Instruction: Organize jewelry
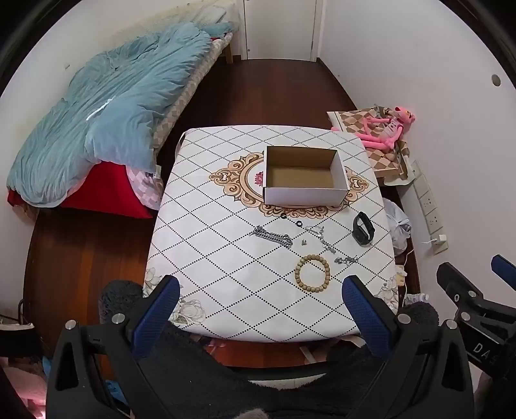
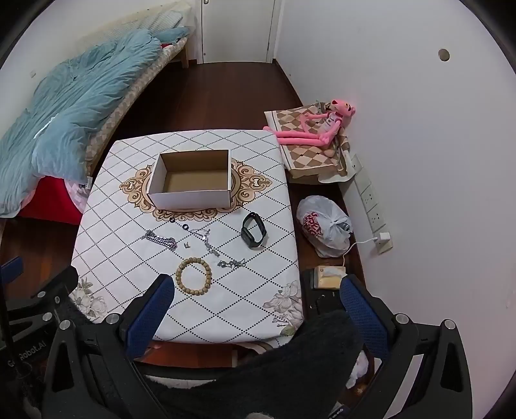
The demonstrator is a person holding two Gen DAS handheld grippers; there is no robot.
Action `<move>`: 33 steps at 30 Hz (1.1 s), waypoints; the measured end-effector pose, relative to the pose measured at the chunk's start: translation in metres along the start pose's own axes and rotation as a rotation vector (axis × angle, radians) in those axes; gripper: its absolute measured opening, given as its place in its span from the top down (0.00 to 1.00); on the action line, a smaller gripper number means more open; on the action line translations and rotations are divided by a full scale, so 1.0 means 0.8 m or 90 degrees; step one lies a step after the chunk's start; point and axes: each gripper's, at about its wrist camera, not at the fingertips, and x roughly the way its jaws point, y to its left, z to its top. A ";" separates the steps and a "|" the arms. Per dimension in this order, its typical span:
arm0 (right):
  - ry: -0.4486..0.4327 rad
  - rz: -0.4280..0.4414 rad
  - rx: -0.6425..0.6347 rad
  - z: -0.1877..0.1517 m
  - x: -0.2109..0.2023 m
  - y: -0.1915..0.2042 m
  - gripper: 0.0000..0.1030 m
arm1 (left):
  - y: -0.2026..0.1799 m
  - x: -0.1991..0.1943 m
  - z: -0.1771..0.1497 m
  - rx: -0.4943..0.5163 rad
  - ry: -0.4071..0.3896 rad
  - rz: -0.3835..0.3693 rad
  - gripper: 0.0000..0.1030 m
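Diamond-patterned tabletop (image 1: 225,258) beside quilted bed (image 1: 106,122).

Background's a pretty lived-in bedroom. Bed (image 1: 180,96) runs along the left wall with a rumpled teal duvet (image 1: 106,112) piled on it, and a red sheet (image 1: 106,190) pokes out underneath at the near end. White door (image 1: 280,29) at the far end, dark wood floor (image 1: 274,93). On the right, a pink plush toy (image 2: 319,129) sprawls on a checkered cushion (image 2: 309,154), with a tied plastic bag (image 2: 325,225) and a wall power strip (image 2: 371,199) closer in.
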 end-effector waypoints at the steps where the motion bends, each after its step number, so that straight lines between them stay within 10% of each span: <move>1: 0.000 -0.005 -0.002 0.000 0.000 0.000 0.00 | 0.000 0.000 0.000 0.000 -0.001 0.000 0.00; 33: -0.004 -0.011 0.000 0.004 -0.009 -0.006 0.00 | -0.004 -0.008 0.000 0.000 -0.001 0.001 0.00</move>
